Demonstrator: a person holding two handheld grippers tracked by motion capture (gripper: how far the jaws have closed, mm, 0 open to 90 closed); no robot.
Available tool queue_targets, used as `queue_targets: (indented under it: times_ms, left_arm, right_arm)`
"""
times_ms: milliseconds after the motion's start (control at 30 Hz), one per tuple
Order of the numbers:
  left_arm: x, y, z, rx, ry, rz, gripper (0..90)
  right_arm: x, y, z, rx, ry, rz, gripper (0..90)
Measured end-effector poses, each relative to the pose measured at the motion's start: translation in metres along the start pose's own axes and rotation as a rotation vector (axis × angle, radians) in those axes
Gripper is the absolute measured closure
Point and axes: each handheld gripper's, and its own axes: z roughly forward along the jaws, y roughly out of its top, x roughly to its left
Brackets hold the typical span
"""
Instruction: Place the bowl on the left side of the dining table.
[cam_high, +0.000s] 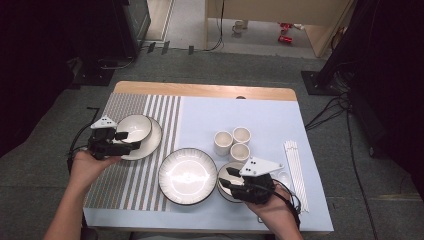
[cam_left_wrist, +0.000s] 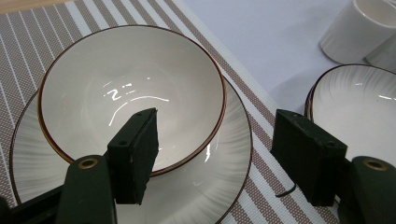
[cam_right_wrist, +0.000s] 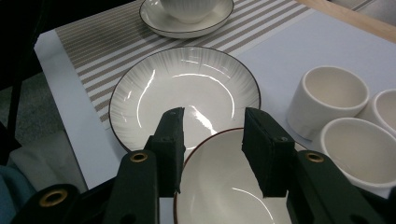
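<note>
Three white cups (cam_high: 232, 142) near middle right | white straws (cam_high: 296, 172) far right | big plate (cam_high: 187, 176) in middle | striped mat (cam_high: 131, 150) left

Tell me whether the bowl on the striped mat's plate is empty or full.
Empty: the bowl shows only its bare, glossy white inside, upright on the plate.

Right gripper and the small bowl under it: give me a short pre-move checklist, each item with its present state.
1. Right gripper jaws straddle the small bowl's rim: ok.
2. Pads pressing the rim: cannot tell.
3. Large plate lies apart from that bowl: cannot tell, the rims look very near.
4. Three cups stand upright, away from the jaws: ok.
5. Left gripper jaws open, over the bowl on its plate: ok.
</note>
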Motion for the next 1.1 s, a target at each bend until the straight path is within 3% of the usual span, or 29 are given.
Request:
queue_targets:
  times_ms: [367,467,733,900,1100]
  left_arm:
    - [-0.005,0.000,0.002,-0.012,-0.013,0.021,32.1]
    - [-0.007,-0.003,0.002,-0.007,-0.010,0.029,32.1]
    - [-0.012,-0.003,0.005,-0.014,-0.016,0.043,32.1]
    - [-0.014,-0.003,0.007,-0.010,-0.019,0.056,32.1]
    - [-0.014,-0.002,0.012,-0.014,-0.037,0.070,33.2]
  right_arm:
    - [-0.021,-0.010,-0.011,-0.021,0.006,0.040,57.1]
    - [-0.028,-0.019,-0.013,0.003,-0.013,0.027,56.7]
    - [-0.038,-0.030,-0.020,-0.029,-0.053,0.043,55.7]
    - [-0.043,-0.036,-0.022,-0.022,-0.085,0.052,55.0]
    - [-0.051,-0.043,-0.029,-0.021,-0.150,0.045,54.9]
